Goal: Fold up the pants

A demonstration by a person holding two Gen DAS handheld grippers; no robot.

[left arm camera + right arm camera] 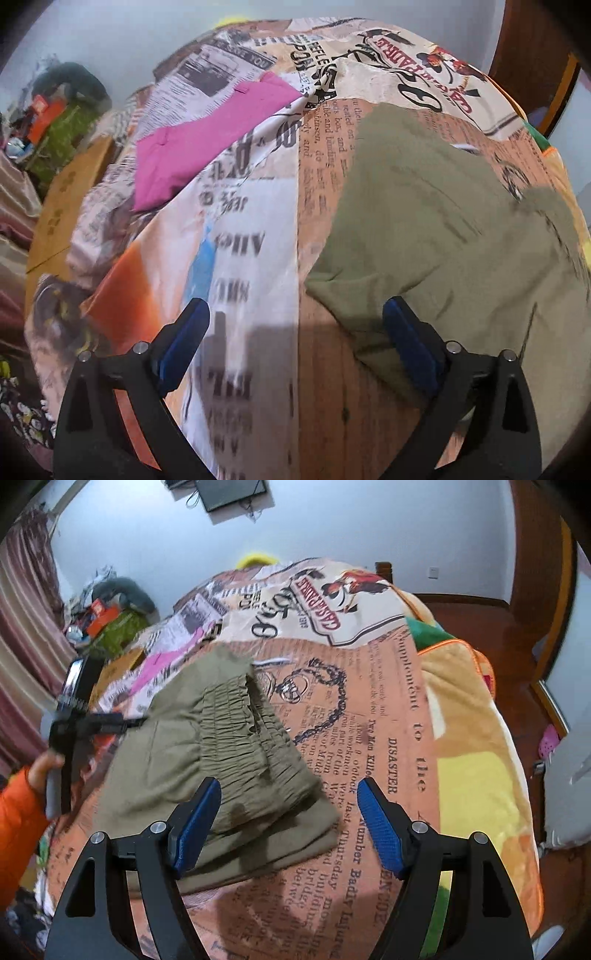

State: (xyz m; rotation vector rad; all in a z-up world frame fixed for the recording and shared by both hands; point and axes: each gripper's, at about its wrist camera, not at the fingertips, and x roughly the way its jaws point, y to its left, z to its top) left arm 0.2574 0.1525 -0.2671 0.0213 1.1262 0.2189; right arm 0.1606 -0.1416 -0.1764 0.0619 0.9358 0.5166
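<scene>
Olive-green pants [221, 760] lie folded on a bed covered with a newspaper-print sheet [369, 709]. Their gathered elastic waistband [255, 734] faces up in the right wrist view. My right gripper [290, 823] is open and empty, just above the near edge of the pants. In the left wrist view the pants [443, 240] fill the right side. My left gripper [295, 343] is open and empty, its right finger [410, 347] over the pants' edge. The left gripper also shows in the right wrist view [99, 718], held by a hand in an orange sleeve [22, 808].
A pink garment [199, 140] lies folded on the sheet, farther back left. A cardboard box [62, 214] and a cluttered pile [55, 114] stand left of the bed. A yellow-orange blanket [476, 760] covers the bed's right side. A wooden door frame [539, 572] stands at the right.
</scene>
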